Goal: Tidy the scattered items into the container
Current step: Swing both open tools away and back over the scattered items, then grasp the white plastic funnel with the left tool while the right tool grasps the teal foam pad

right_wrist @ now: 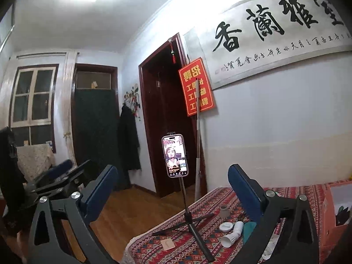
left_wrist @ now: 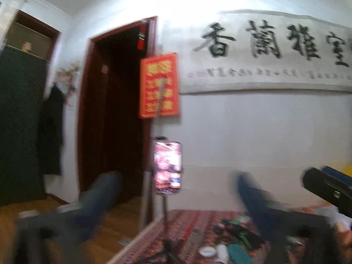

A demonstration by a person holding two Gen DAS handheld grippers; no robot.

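White wall [right_wrist: 275, 121] fills the view, a long calligraphy scroll [right_wrist: 279, 26] hung high on it, and left of the scroll an open dark doorway [right_wrist: 162, 110] with a red sign [right_wrist: 197, 88] at its right edge. Wood floor [right_wrist: 132, 211] runs out from the doorway. Down low, the bench [right_wrist: 308, 193] wears a red patterned cloth. An orange box [right_wrist: 330, 198], the container, sits at the bench's far right, apart from the clutter. Right in the middle stands a phone [right_wrist: 175, 155] on a tripod [right_wrist: 191, 224], planted on the bench between camera and wall. Just right of the tripod legs lie the scattered items: a white cup [right_wrist: 231, 235] on its side, a white lid [right_wrist: 226, 226], a teal cloth [right_wrist: 248, 228], a grey cap [right_wrist: 224, 211]. Right claw [right_wrist: 171, 182] spread wide, empty, raised above the bench. Left claw [left_wrist: 176, 189] also spread, holding nothing, its view badly blurred.
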